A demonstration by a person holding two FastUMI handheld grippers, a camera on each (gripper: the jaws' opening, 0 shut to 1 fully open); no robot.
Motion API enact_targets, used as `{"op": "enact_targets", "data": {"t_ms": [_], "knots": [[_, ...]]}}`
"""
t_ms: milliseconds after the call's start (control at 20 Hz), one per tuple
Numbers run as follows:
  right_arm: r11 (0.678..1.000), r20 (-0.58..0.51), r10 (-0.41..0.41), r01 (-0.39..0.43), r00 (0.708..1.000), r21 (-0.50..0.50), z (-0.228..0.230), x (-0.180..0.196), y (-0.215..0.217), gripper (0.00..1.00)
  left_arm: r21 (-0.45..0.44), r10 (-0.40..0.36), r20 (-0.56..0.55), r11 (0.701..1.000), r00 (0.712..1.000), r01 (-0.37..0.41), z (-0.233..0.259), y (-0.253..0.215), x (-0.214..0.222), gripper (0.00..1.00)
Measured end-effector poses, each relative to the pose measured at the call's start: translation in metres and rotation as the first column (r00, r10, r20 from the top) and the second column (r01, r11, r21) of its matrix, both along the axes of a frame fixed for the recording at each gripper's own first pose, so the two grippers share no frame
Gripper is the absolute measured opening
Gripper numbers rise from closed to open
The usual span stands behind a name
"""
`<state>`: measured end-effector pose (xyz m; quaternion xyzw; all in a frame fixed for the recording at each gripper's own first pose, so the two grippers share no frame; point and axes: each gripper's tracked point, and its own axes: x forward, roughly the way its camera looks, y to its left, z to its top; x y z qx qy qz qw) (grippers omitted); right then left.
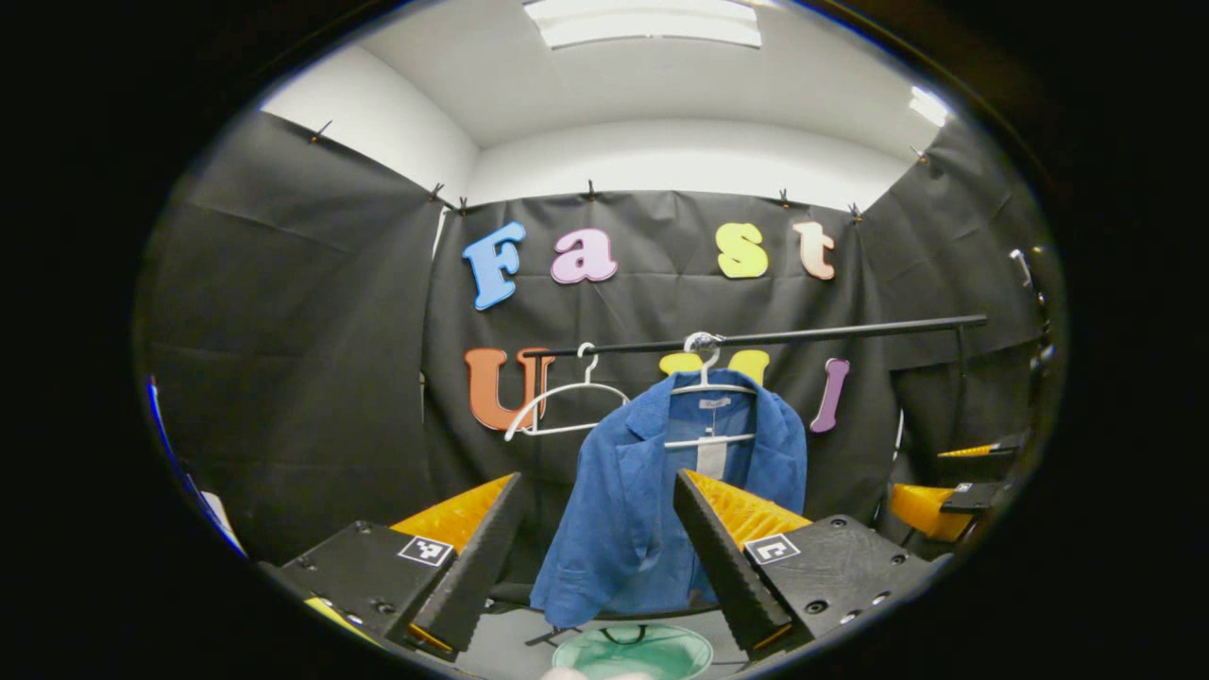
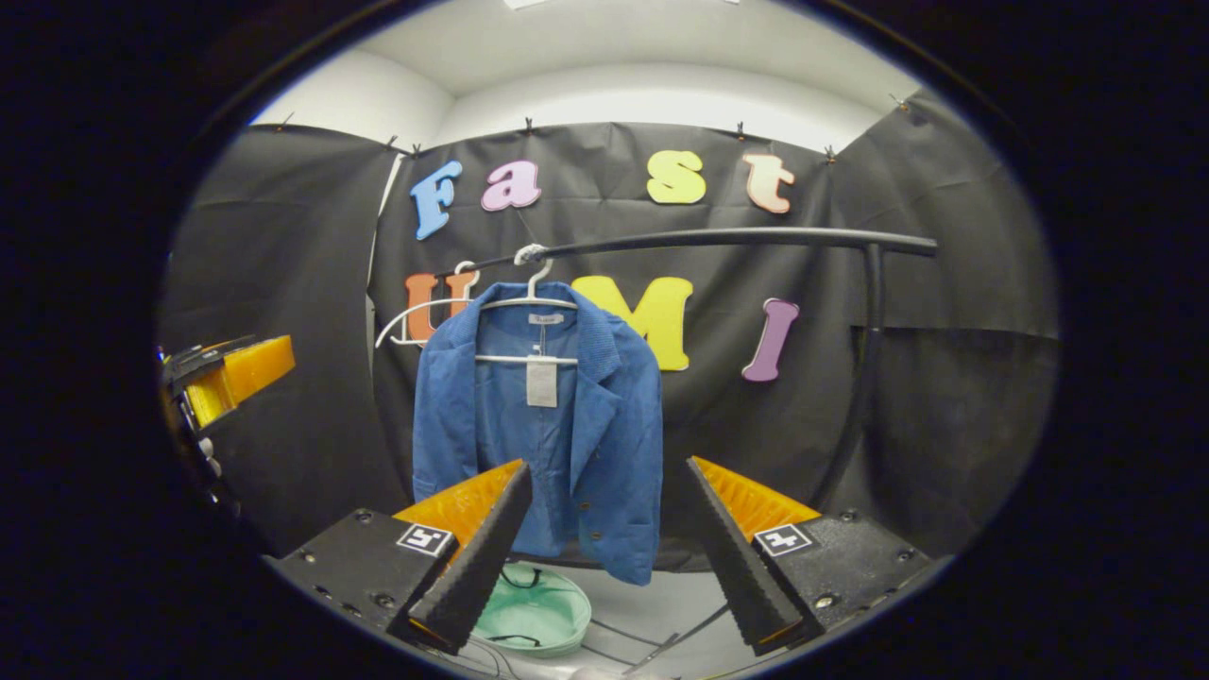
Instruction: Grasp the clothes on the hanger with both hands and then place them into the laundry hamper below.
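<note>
We take the blue jacket (image 1: 652, 491) as our landmark: it hangs on a white hanger (image 1: 706, 397) from the black rail (image 1: 803, 335), with an empty white hanger (image 1: 557, 406) just beside it on the rail. Directly below the jacket sits the green laundry hamper (image 2: 534, 609) on the floor.

Our left hand-held gripper (image 1: 595, 557) stands open in front of the jacket, holding nothing, apart from the cloth. Our right hand-held gripper (image 2: 609, 552) is likewise open and empty, facing the jacket's lower hem from a little off to the side.

The step in hand, as we judge it, is the approach. To do it well we should bring each gripper to its own shoulder or lapel of the jacket, close both on thick cloth rather than the hanger, then lift so the cloth clears the hanger's arms before lowering it straight into the hamper. Pulling downward alone may drag the hanger off the rail.
</note>
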<state>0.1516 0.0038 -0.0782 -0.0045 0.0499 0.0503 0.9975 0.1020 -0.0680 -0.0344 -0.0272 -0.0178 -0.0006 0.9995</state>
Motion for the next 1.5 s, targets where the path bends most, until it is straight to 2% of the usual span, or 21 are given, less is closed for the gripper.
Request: {"op": "enact_targets", "data": {"t_ms": [250, 600, 850, 1050, 1150, 1300, 1400, 1450, 1500], "knots": [[1.000, 0.039, 0.030, -0.030, 0.999, 0.002, 0.000, 0.084, 0.001, 1.00, 0.068, 0.011, 0.018, 0.998, 1.000, -0.012, -0.006, -0.030, 0.063, 1.00], [0.997, 0.036, 0.066, -0.067, 0.997, 0.040, -0.005, 0.186, 0.011, 1.00, 0.037, 0.031, -0.018, 0.999, 0.999, -0.030, -0.030, -0.054, 0.148, 0.98], [0.992, 0.029, 0.092, -0.094, 0.995, 0.081, -0.011, 0.238, 0.028, 1.00, 0.035, 0.051, -0.048, 0.998, 0.998, -0.049, -0.062, -0.057, 0.200, 0.99], [0.988, 0.039, 0.108, -0.111, 0.993, 0.107, -0.012, 0.261, 0.042, 0.99, 0.010, 0.078, -0.083, 0.997, 0.993, -0.077, -0.087, -0.052, 0.218, 0.96], [0.988, 0.022, 0.110, -0.112, 0.994, 0.106, -0.017, 0.272, 0.045, 0.96, 0.017, 0.092, -0.099, 0.996, 0.991, -0.090, -0.095, -0.049, 0.228, 1.00], [0.987, 0.004, 0.107, -0.107, 0.994, 0.123, -0.024, 0.284, 0.049, 0.87, 0.047, 0.105, -0.120, 0.994, 0.987, -0.100, -0.103, -0.046, 0.241, 0.89], [0.985, 0.003, 0.103, -0.102, 0.995, 0.139, -0.025, 0.288, 0.044, 0.75, 0.055, 0.120, -0.155, 0.992, 0.981, -0.113, -0.109, -0.042, 0.245, 0.74], [0.981, 0.001, 0.121, -0.120, 0.993, 0.151, -0.024, 0.286, 0.045, 0.62, 0.045, 0.115, -0.171, 0.993, 0.979, -0.109, -0.111, -0.041, 0.246, 0.67], [0.979, 0.003, 0.128, -0.127, 0.992, 0.158, -0.026, 0.285, 0.046, 0.58, 0.027, 0.090, -0.181, 0.996, 0.979, -0.087, -0.114, -0.043, 0.250, 0.60]]}}
